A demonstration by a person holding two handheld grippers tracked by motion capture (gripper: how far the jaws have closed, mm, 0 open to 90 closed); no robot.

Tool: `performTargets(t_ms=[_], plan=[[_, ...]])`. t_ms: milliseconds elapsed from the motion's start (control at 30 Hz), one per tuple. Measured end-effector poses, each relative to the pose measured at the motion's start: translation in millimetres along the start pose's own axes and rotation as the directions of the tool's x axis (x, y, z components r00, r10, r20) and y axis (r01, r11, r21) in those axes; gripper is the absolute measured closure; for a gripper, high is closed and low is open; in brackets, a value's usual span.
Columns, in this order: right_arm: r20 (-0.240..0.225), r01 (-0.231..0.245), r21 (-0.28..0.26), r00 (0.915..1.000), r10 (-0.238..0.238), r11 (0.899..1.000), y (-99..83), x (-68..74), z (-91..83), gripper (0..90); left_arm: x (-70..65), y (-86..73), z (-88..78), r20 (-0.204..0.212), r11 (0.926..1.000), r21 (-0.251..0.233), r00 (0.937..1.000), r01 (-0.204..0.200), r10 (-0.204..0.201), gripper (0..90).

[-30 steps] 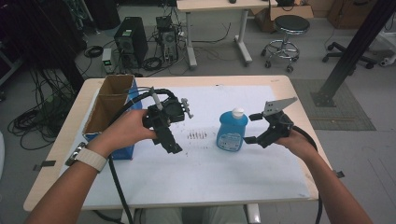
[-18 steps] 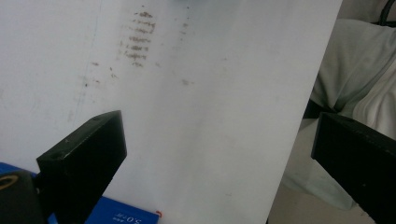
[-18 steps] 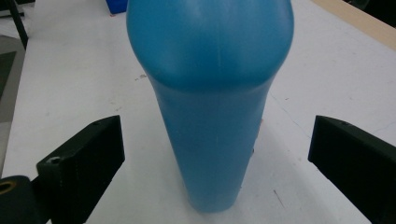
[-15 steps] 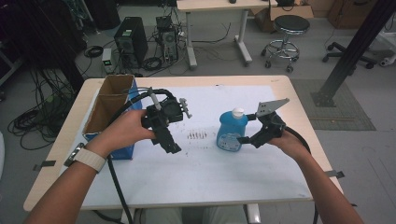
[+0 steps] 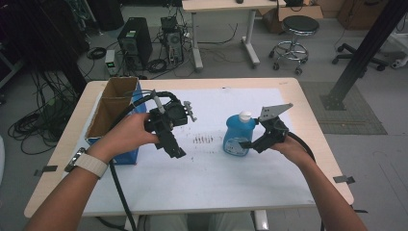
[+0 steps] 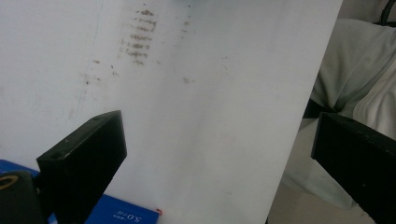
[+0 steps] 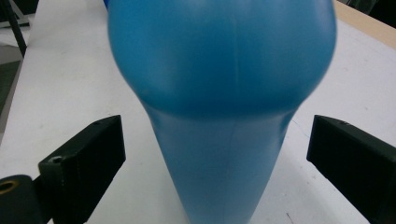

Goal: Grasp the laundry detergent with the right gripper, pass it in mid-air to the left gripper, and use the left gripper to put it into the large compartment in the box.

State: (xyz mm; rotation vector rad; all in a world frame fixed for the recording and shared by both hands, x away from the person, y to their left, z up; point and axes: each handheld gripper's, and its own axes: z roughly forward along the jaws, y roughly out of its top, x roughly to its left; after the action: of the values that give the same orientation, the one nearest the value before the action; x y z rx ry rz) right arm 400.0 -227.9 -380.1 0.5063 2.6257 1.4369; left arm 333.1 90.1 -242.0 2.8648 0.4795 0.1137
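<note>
A blue plastic bottle (image 5: 238,137) with a white cap stands upright on the white table cover, right of centre. My right gripper (image 5: 246,144) reaches it from the right, open. In the right gripper view the bottle (image 7: 222,88) stands between the two spread jaws of the right gripper (image 7: 215,135), with a gap on each side. My left gripper (image 5: 175,152) hangs over the middle of the table, pointing down and toward the person. In the left gripper view, my left gripper (image 6: 217,135) is open, with nothing between its jaws.
An open cardboard box (image 5: 108,115) with a blue side stands at the table's left edge, beside the left hand. Dark smudges (image 5: 203,140) mark the white cover (image 5: 211,178) between the grippers. The person's trousers (image 6: 359,70) lie past the near table edge.
My right gripper has moved left toward the bottle, and its open jaws now stand on either side of it. The left gripper has barely shifted.
</note>
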Motion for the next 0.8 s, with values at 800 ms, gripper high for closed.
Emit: performTargets(t_ms=[800], plan=[[0.014, 0.003, -0.034, 0.9999, -0.003, 0.999, -5.7, 0.4, 8.8, 11.3, 1.4, -3.4, 0.8, 0.001, 1.0000, 0.000, 1.0000, 0.010, -0.010, 3.8]])
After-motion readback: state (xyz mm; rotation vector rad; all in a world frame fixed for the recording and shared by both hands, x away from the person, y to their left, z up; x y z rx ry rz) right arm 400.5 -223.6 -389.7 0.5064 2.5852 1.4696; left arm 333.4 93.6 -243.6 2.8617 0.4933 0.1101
